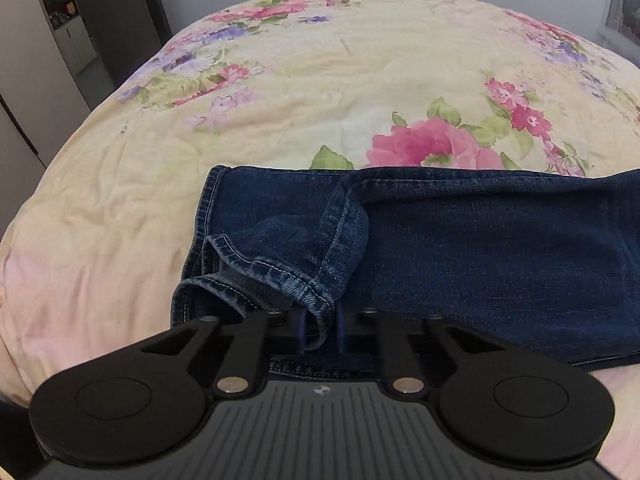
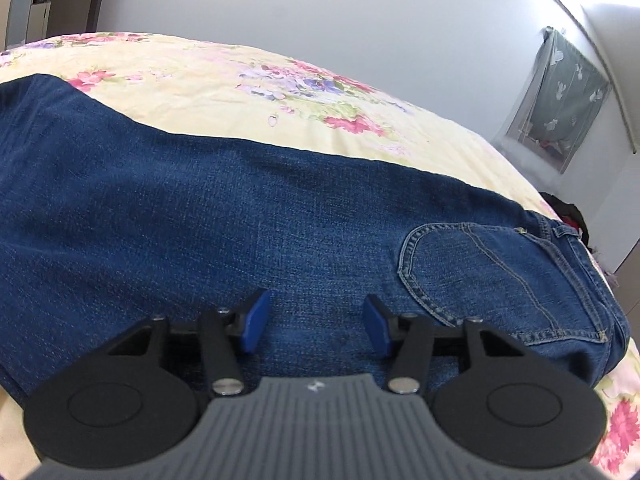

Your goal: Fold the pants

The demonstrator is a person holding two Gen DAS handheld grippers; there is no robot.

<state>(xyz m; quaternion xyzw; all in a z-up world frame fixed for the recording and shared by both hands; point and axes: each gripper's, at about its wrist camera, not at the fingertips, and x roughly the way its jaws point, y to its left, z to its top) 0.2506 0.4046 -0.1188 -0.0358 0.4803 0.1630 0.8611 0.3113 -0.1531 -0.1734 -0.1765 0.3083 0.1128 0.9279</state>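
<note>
While the dark blue jeans point(image 1: 480, 248) lie stretched flat across the floral bedspread point(image 1: 300, 92), your left gripper point(image 1: 320, 330) has its fingers closed on the stitched hem of one leg cuff point(image 1: 304, 280), the denim bunched and lifted into a loose fold just ahead of the pads. From that wrist view the leg runs off to the right, its far edge lying against a large pink rose print point(image 1: 432, 148).

Your right gripper point(image 2: 316, 322) hovers low over the thigh part of the jeans point(image 2: 200, 220) with its blue pads point(image 2: 256, 320) spread wide apart and nothing between them; whether the tips touch the cloth cannot be told. Just to the right of that gripper sits the back pocket point(image 2: 500, 280) with its pale stitching, and beyond it the waistband point(image 2: 568, 240) near the bed's edge.

Past the bedspread point(image 2: 240, 80) stands a plain white wall point(image 2: 320, 8), with a grey-green patterned curtain point(image 2: 568, 100) off to the right. In the left wrist view a dark cabinet point(image 1: 80, 20) stands at the far left.
</note>
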